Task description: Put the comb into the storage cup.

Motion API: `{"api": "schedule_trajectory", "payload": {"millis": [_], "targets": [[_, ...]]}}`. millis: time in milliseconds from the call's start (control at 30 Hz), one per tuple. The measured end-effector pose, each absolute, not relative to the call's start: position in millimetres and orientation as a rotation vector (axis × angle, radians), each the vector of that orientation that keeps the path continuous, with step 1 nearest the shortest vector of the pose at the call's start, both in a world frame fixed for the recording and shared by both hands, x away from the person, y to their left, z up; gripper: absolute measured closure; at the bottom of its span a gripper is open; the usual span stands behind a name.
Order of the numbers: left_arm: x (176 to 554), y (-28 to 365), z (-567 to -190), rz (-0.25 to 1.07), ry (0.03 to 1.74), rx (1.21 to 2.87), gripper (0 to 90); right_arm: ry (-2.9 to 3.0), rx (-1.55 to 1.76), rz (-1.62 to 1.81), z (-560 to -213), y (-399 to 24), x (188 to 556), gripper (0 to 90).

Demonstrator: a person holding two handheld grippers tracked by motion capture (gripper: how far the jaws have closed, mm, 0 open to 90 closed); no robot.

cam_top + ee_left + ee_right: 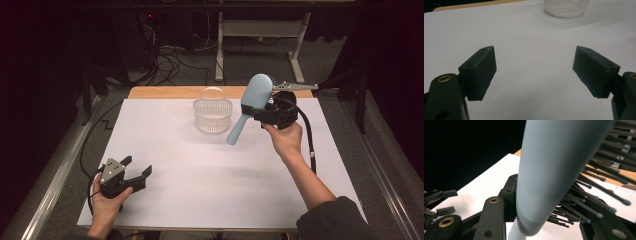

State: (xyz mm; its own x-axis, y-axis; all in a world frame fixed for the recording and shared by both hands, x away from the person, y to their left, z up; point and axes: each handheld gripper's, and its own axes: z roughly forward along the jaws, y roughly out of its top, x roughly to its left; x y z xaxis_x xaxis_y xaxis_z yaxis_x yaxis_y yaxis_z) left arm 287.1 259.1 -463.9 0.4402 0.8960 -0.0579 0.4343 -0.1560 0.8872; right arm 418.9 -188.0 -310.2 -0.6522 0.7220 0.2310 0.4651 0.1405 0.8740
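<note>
Right tool [261, 111] raised beside basket [213, 116], clamped on blue hairbrush [250, 105]; left tool [134, 172] rests low, jaws apart.

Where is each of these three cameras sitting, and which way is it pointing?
High view: above the person's side, facing forward and down on the white table; both forearms, left gripper, right gripper clamped on a blue hairbrush.
Left gripper view: rides the left gripper, looks along its open jaws across the table to the white basket.
Right gripper view: rides the right gripper, close on the hairbrush and its bristles.
Shared: high and left gripper views both show the basket.
</note>
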Motion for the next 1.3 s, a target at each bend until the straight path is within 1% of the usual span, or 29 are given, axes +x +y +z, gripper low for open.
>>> {"api": "schedule_trajectory", "payload": {"millis": [367,633,1033,1300], "targets": [[285.8,257.7,-463.7,0.622,1.138,1.770,20.5,2.165,1.145,1.511,-303.8,-171.5,430.1,56.0],[283.7,257.2,-462.0,0.600,1.128,1.752,20.7,2.153,1.175,1.474,-308.0,-169.3,443.2,56.1],[283.3,254.2,-461.7,0.597,1.115,1.769,21.4,2.078,1.227,1.518,-297.5,-163.4,454.8,56.0],[282.4,254.9,-461.1,0.599,1.114,1.767,21.5,2.062,1.223,1.470,-295.5,-148.0,465.5,55.8]]}}
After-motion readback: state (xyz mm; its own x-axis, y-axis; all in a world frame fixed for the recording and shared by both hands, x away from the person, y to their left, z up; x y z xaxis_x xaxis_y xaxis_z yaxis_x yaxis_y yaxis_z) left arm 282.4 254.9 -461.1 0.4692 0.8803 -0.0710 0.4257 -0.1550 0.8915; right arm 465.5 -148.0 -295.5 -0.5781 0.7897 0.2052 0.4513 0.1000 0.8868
